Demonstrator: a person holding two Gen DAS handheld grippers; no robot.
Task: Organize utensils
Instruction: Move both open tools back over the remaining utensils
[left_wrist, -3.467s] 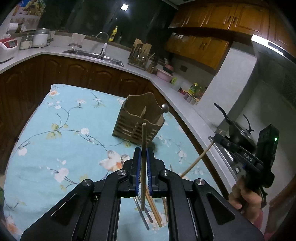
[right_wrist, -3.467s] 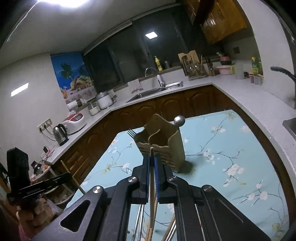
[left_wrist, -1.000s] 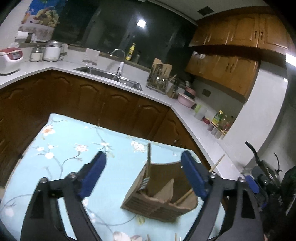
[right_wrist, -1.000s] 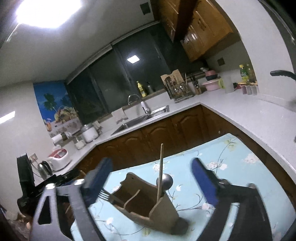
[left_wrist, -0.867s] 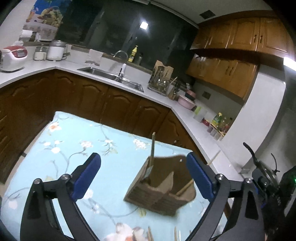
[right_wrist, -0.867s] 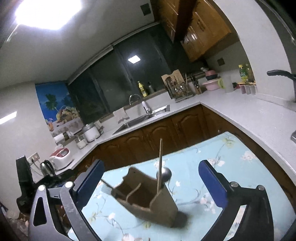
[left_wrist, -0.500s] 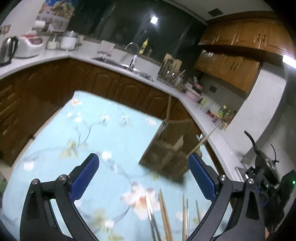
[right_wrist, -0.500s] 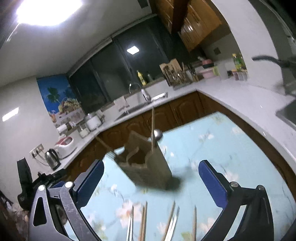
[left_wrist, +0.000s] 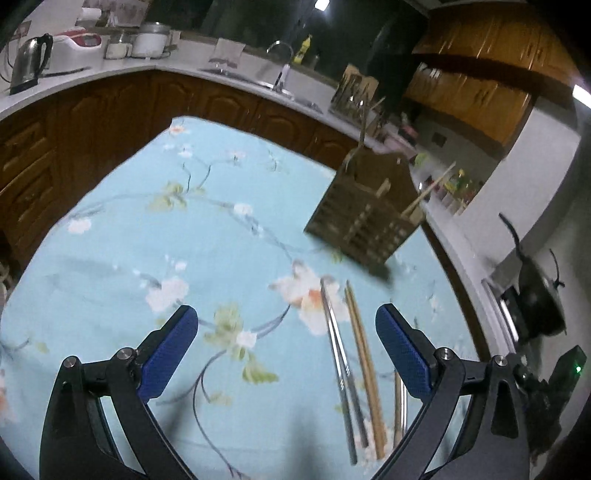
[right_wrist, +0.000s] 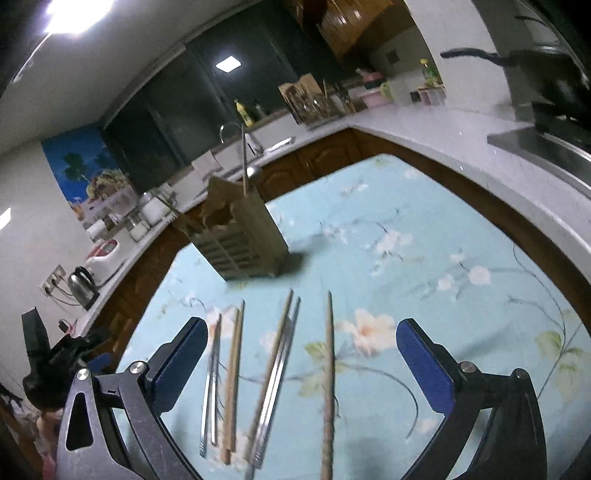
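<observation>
With both my claws spread wide and empty — left gripper (left_wrist: 286, 347), right gripper (right_wrist: 301, 354) — the chopsticks (right_wrist: 328, 373) lie loose on the floral tablecloth (right_wrist: 424, 258) before the wooden holder (right_wrist: 240, 236): light, stiff, slippery (the steel ones especially), best pinched mid-shaft.

blur: utensil holder (left_wrist: 364, 218) | cut off: chopsticks' (right_wrist: 328, 387) near ends
</observation>
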